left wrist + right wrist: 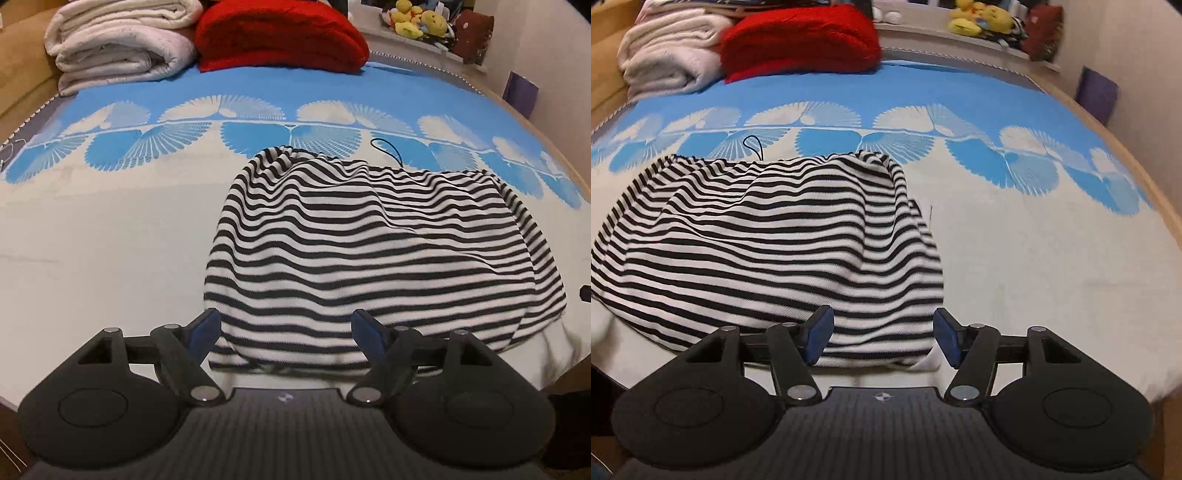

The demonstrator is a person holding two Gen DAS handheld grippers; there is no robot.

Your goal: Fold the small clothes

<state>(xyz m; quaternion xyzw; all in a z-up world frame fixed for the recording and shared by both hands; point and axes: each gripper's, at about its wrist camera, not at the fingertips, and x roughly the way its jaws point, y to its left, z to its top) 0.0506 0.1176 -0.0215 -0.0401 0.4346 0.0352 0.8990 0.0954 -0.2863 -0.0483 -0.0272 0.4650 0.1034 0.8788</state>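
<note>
A black-and-white striped garment lies folded over and rumpled on the bed's white and blue cover. A thin black loop sticks out at its far edge. My left gripper hovers over the garment's near left corner with its blue pads wide apart and nothing pinched. In the right wrist view the same garment fills the left half. My right gripper stands open over its near right corner, where a bit of white lining shows, and its pads are clear of the cloth.
At the head of the bed sit a folded white blanket and a red cushion. Plush toys line a shelf behind. A purple object leans on the right wall. The bed's near edge lies just under both grippers.
</note>
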